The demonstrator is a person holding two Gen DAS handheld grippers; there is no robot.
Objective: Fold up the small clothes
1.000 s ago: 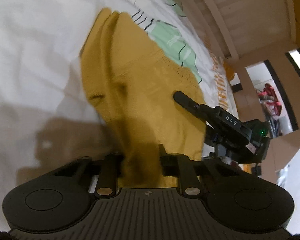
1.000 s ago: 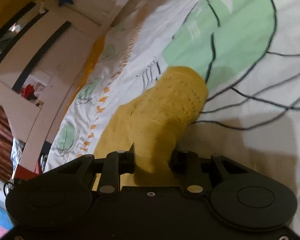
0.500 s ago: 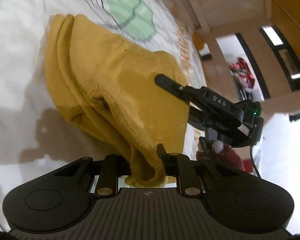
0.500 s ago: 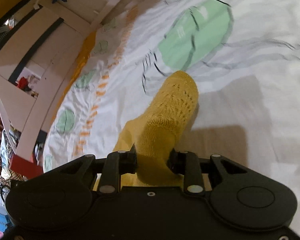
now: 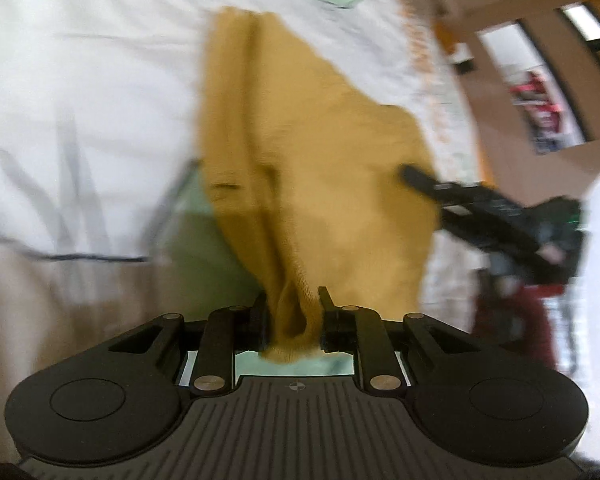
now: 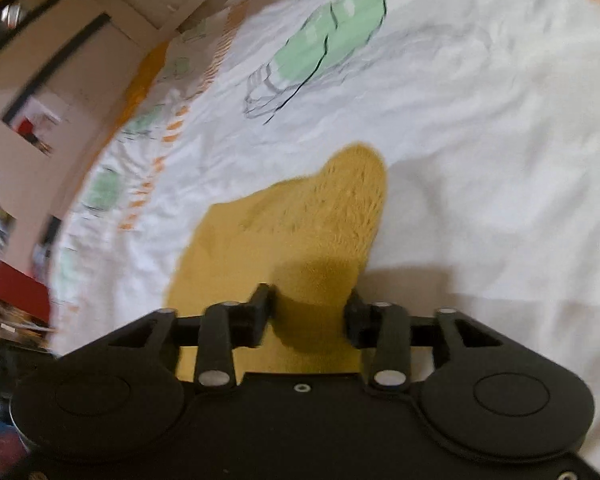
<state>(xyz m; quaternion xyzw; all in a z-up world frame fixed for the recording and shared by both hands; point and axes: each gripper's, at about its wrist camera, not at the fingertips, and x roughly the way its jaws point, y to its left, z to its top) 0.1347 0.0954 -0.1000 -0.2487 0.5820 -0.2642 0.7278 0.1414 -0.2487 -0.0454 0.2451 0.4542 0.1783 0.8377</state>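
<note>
A mustard-yellow knit garment (image 5: pixel 312 152) hangs lifted above a white bedsheet (image 5: pixel 80 80). My left gripper (image 5: pixel 292 316) is shut on a bunched edge of it. My right gripper (image 6: pixel 310 312) is shut on another part of the same garment (image 6: pixel 300 220), which drapes forward onto the sheet. The right gripper also shows in the left wrist view (image 5: pixel 480 208), holding the garment's far edge. Both views are motion-blurred.
The white sheet (image 6: pixel 480 140) carries green cactus prints (image 6: pixel 332 32) and orange marks. A wooden bed frame (image 5: pixel 520 120) runs along the far side. A red object (image 6: pixel 16 292) lies beyond the bed's edge at left.
Both grippers have swung with the garment across the sheet. The garment hangs longer and more spread. The green print now lies farther off in the right wrist view.
</note>
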